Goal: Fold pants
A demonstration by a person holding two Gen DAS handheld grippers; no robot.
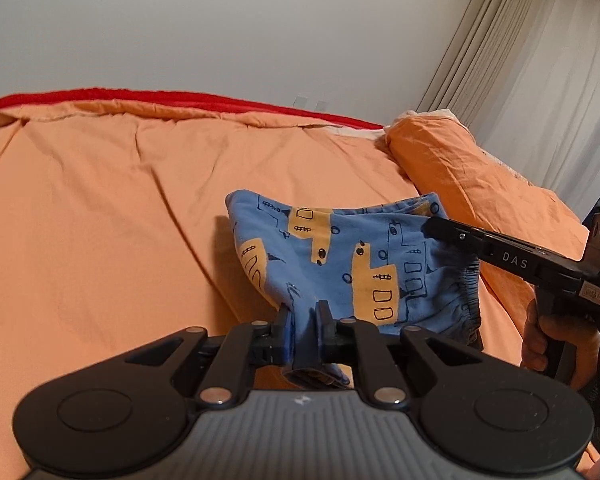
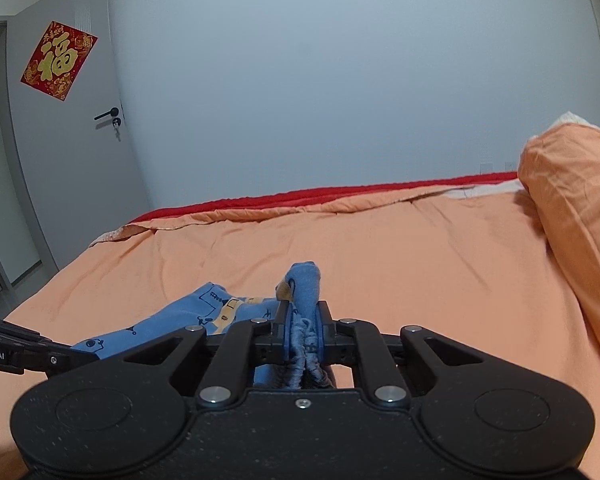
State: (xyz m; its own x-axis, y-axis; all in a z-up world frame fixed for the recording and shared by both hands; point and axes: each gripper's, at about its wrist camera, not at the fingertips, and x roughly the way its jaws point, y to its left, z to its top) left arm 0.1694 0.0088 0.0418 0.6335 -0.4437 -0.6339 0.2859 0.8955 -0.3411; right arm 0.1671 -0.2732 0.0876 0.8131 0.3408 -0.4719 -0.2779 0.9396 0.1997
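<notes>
Left wrist view: left gripper point(image 1: 303, 312) pinches a bunched fold of blue printed pants point(image 1: 340, 256), lifted above orange bedspread point(image 1: 100, 220). Right gripper point(image 1: 434, 227) reaches in level from right, its tip clamped on the waistband edge.

Right wrist view: right gripper point(image 2: 305, 312) jaws narrow, clamping gathered waistband. Pants point(image 2: 204, 316) trail left toward left gripper point(image 2: 94, 354).

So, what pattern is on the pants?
The pants are blue with yellow shapes and dark line drawings, clearest in the left wrist view.

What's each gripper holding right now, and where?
Both hold the blue pants: left gripper pinches a plain fabric edge; right gripper clamps the gathered elastic waistband.
</notes>
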